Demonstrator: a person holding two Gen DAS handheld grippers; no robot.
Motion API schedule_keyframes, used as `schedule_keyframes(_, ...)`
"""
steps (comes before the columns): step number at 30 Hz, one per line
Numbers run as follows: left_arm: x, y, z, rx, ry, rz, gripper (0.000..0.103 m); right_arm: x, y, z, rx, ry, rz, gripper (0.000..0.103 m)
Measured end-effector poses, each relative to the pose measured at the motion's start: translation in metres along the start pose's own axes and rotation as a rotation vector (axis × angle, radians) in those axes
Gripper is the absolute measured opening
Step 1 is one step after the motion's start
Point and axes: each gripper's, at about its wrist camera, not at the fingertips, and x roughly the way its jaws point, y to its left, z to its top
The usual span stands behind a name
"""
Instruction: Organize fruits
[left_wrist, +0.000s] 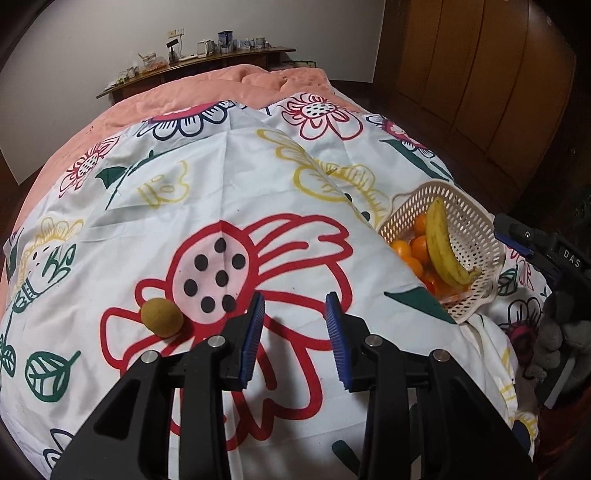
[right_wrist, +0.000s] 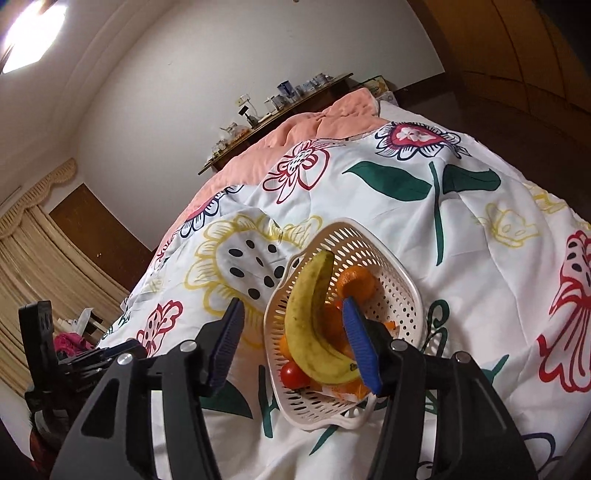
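Parted and empty, the left gripper (left_wrist: 295, 306) hovers over flowered white bedding (left_wrist: 258, 192); a round brown-green kiwi (left_wrist: 161, 317) lies at its nine o'clock. Right gripper (right_wrist: 291, 314), spread, holds nothing above the cream perforated plastic basket (right_wrist: 402, 306) of oranges (right_wrist: 356, 282) and a speckled yellow banana (right_wrist: 310, 325).

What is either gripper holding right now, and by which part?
Nothing. The left gripper is open above the floral sheet; the right gripper is open over the perforated cream plastic basket.

The floral sheet (left_wrist: 229, 192) lies bare all around the kiwi (left_wrist: 161, 317), leaving it reachable from every side. The basket (left_wrist: 476, 236) stands well apart to its right, its inside crowded by a banana (left_wrist: 441, 247) lying over oranges (left_wrist: 419, 245).
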Motion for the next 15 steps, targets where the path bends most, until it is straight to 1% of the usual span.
schedule_keyframes(2,0.002,-0.002,-0.002,0.001,0.009,0.0,0.044,0.0,-0.001,-0.001,0.003,0.002,0.0,0.056)
schedule_keyframes(4,0.004,-0.002,-0.003,0.0,0.017,-0.003,0.049,0.0,-0.003,-0.002,0.01,0.004,0.002,0.056)
schedule_keyframes(10,-0.002,0.005,-0.013,-0.009,0.023,0.007,0.049,0.002,-0.001,-0.004,0.007,0.011,0.01,0.056)
schedule_keyframes(12,-0.007,0.01,-0.017,-0.016,0.021,0.011,0.054,0.004,0.001,-0.004,0.004,0.014,0.014,0.056)
schedule_keyframes(13,-0.011,0.012,-0.02,-0.018,0.018,0.015,0.058,0.004,0.002,-0.005,0.003,0.015,0.015,0.056)
schedule_keyframes(15,-0.016,0.017,-0.025,-0.022,0.014,0.02,0.061,0.004,0.004,-0.005,-0.001,0.018,0.018,0.056)
